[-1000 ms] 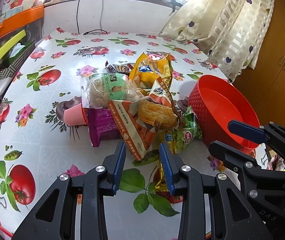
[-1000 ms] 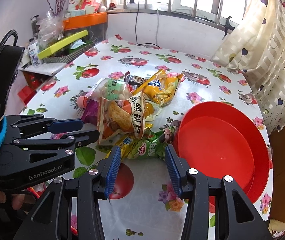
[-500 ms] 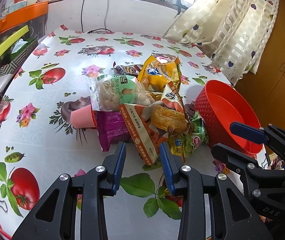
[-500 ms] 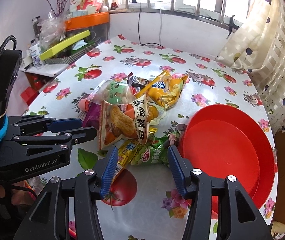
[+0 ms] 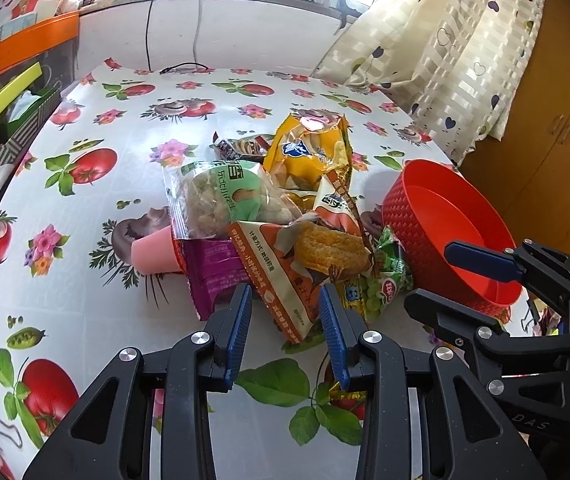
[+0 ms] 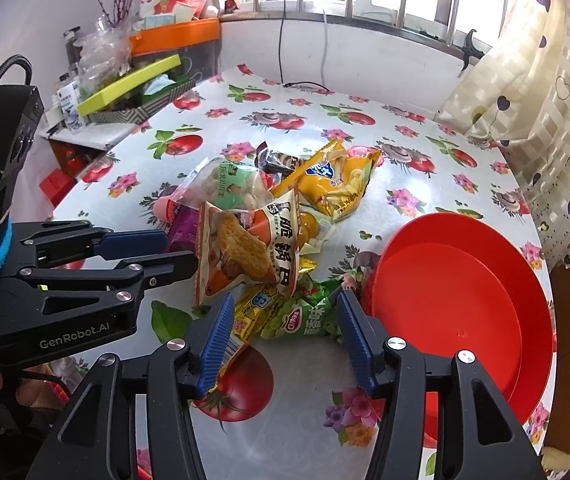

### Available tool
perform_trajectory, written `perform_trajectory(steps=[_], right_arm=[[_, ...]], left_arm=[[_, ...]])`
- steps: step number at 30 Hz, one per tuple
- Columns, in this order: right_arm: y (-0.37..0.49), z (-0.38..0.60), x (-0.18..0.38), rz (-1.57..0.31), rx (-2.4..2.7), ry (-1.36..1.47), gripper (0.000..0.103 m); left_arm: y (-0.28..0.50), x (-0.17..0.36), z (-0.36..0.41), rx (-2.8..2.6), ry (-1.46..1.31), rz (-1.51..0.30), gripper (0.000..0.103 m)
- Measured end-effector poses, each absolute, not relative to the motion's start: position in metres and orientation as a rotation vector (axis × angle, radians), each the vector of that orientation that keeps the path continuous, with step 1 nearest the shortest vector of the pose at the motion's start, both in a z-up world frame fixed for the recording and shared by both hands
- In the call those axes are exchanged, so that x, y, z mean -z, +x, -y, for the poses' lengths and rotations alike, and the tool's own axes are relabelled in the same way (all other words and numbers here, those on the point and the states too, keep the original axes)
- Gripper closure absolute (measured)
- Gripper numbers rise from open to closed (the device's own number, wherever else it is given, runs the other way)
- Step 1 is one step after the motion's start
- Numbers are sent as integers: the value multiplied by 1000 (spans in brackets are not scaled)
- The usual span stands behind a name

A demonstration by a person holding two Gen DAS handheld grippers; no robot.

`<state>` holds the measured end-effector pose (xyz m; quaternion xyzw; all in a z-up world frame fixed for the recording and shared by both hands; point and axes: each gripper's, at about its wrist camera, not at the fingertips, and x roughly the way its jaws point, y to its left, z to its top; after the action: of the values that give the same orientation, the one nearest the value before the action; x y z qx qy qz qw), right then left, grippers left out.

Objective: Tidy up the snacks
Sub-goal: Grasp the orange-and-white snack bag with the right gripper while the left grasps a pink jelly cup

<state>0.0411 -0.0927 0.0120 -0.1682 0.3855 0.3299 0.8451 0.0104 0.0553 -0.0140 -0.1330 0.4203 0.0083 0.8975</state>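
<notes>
A flowered table (image 6: 269,120) carries a red basket (image 6: 461,304) at its right edge, with the snack pile (image 5: 285,216) heaped just left of it. The left gripper (image 5: 285,316) hovers half open and empty before an orange pack (image 5: 301,256). The right gripper (image 6: 285,320), jaws opening, straddles a green packet (image 6: 305,316) without pressing it.

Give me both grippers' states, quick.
Left gripper: open, holding nothing, aimed at the orange snack bag.
Right gripper: jaws opening, empty, over the green snack packet beside the red bowl.
</notes>
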Motion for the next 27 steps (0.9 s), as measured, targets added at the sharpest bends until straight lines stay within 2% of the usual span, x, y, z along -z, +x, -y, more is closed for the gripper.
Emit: perform_trajectory(steps=[6,9,20,27], right_arm=[[44,92,-11,-814,-697,-363,52],[44,91,-10,-815,-698,-366,52],[52,82,-5,-830,-723,-379,52],[57,69,-1,-852,-790,-374,42]], left_arm=[[13,13,-53,2,-242,-866,67],[14,11,-53,9,-236,-860,62],[17,12,-66,-4,-252,-855,61],[15,17,-82,-36,-283,-854,61]])
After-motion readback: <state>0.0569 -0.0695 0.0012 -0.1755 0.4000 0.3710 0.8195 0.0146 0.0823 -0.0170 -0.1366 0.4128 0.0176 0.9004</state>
